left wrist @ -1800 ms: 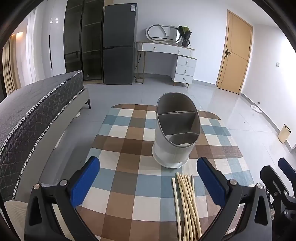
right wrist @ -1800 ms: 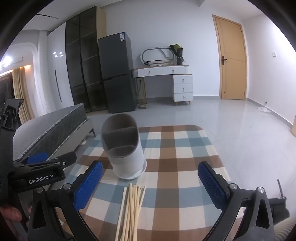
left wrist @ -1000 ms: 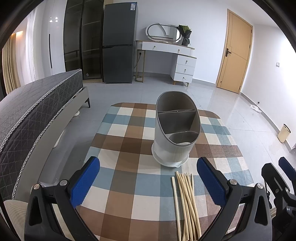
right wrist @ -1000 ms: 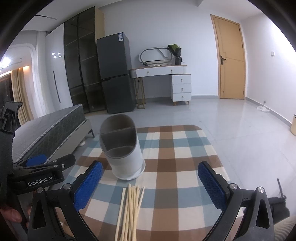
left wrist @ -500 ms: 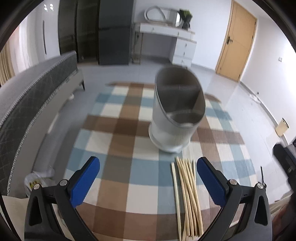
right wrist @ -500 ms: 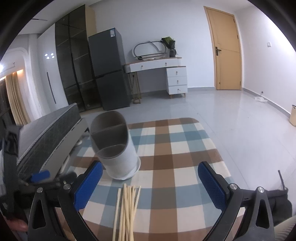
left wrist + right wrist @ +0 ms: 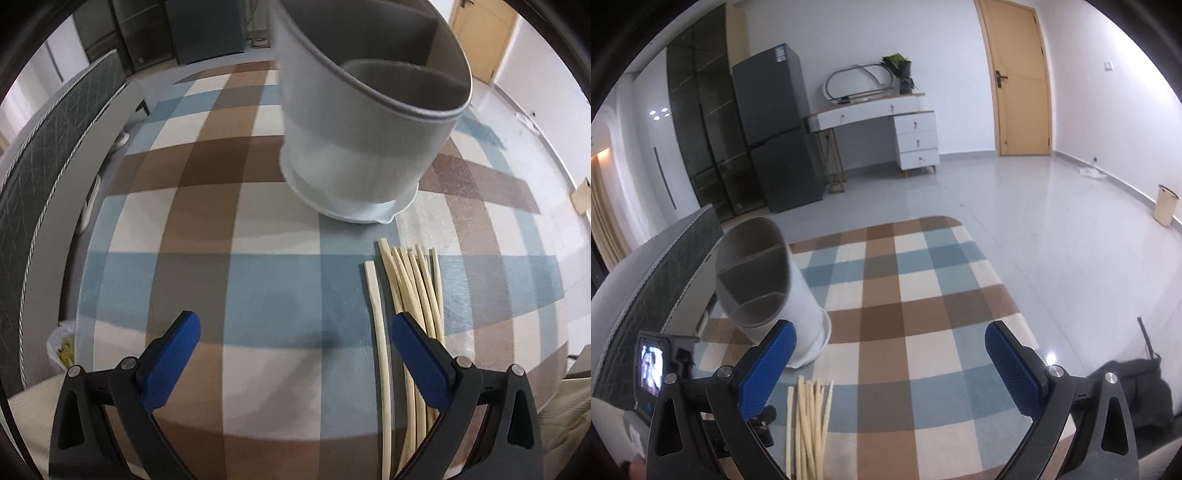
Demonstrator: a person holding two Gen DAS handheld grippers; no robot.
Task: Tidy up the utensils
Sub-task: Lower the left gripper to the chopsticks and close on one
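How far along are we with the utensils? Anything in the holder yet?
Nothing looks done: the holder shows no utensils in the compartments visible, and the chopsticks lie bundled on the checked tablecloth beside it. Nothing is in hand: the left gripper and right gripper are open. Every chopstick remains to be loaded.

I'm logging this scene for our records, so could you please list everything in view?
Utensil holder: one, grey-white, divided into compartments, on the tablecloth, empty as far as visible.
Chopsticks: a bundle, pale wood, flat on the cloth in front of the holder.
Tablecloth: one, brown, blue and cream check.
Fridge: one, dark grey, back wall.
Dressing table: one, white, beside the fridge.
Door: one, tan, shut.
Bed: one, dark quilted, left.
Bin: one, cream, right wall.
Left tool: blue pads, open, low over the cloth.
Right tool: blue pads, open.
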